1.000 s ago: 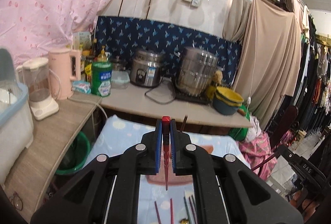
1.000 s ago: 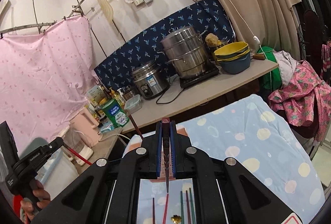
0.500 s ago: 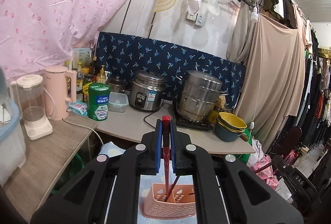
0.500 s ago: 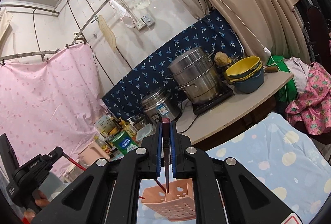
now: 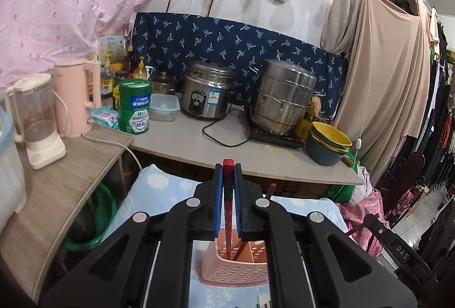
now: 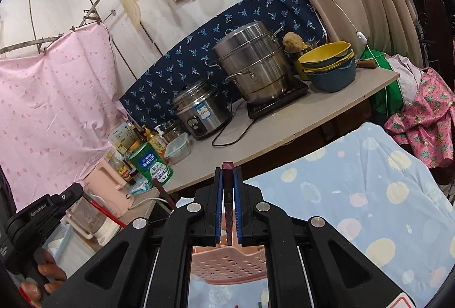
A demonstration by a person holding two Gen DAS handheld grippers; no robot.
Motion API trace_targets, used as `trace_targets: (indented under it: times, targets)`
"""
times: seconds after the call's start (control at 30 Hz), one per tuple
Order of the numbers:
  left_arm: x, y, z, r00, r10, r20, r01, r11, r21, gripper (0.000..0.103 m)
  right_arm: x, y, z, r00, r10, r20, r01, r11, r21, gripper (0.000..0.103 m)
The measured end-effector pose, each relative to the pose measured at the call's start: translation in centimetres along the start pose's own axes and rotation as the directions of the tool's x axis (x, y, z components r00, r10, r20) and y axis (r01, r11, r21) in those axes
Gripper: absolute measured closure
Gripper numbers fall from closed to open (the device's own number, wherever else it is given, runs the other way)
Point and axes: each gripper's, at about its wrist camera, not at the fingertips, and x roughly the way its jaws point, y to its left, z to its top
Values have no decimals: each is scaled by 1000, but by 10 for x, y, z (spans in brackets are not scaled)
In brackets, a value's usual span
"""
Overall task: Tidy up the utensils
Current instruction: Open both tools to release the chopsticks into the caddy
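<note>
Chopsticks are clenched in both tongs — a red chopstick (image 5: 228, 202) in the left gripper (image 5: 228, 195), a dark chopstick (image 6: 228, 197) in the right gripper (image 6: 228, 198). Both tips hang over the pink basket (image 5: 241, 262) at lower centre, nearer than half a second ago. Next, I'd judge: lower, release. Beyond, the counter (image 5: 187, 140).

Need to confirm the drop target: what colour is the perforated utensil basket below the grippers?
Salmon pink. The basket shows best in the left wrist view.
</note>
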Motion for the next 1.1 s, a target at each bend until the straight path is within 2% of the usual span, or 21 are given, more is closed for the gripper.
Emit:
trace_targets:
  times: [0.03, 0.13, 0.23, 0.27, 0.67, 0.9, 1.1]
  targets:
    - [1, 1, -1, 1000, -2, -5, 2, 1000, -3, 95, 0, 0, -1, 1000, -6, 0, 6, 1000, -3, 95]
    - [3, 5, -4, 1000, -12, -25, 12, 1000, -29, 92, -2, -1, -4, 1000, -17, 12, 17, 1000, -2, 81]
    - [2, 10, -7, 999, 5, -32, -7, 999, -51, 65, -9, -4, -5, 999, -24, 24, 24, 1000, 12, 66]
    - [0, 11, -9, 1000, 10, -29, -11, 999, -53, 64, -11, -5, -5, 999, -28, 26, 27, 1000, 15, 65]
    - [-26, 12, -37, 996, 31, -82, -32, 999, -4, 63, -52, -6, -27, 1000, -22, -12, 22, 1000, -7, 62]
    - [-44, 12, -74, 988, 48, -145, -43, 998, 35, 63, -80, -16, -55, 995, -52, -81, 51, 999, -15, 62]
    - [-58, 10, -118, 972, 63, -225, -46, 996, 79, 63, -100, -22, -89, 983, -97, -155, 86, 993, -78, 62]
